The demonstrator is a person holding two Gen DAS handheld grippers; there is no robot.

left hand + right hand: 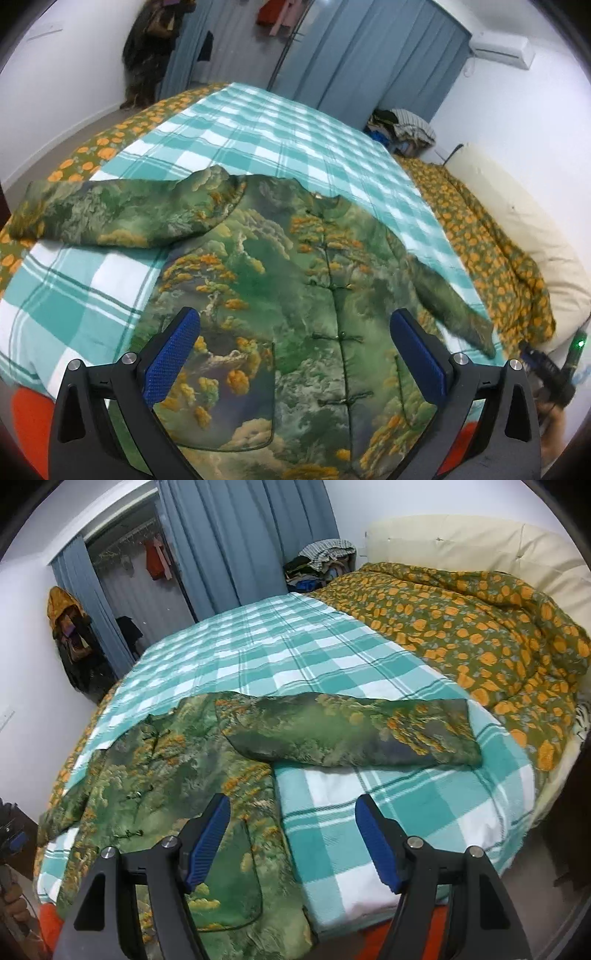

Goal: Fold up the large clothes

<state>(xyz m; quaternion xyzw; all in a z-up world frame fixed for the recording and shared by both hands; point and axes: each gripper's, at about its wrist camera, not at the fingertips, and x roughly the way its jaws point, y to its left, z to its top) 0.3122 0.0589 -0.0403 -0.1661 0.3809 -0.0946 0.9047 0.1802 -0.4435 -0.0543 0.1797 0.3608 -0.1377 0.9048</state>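
Observation:
A large green jacket with a landscape print and knot buttons (295,302) lies front up on the teal checked bed cover (258,140). Its hem hangs over the near bed edge. One sleeve (110,214) stretches out to the left. In the right wrist view the jacket (177,775) lies at the left and its other sleeve (351,734) stretches out to the right across the cover (295,653). My left gripper (295,354) is open and empty above the jacket's lower front. My right gripper (291,842) is open and empty above the jacket's right side edge.
An olive quilt with orange flowers (480,627) is bunched by the cream headboard (461,542). A pile of clothes (321,561) sits beyond the bed. Blue curtains (240,542) and an open closet (140,572) stand behind. Something orange-red (29,424) lies below the bed edge.

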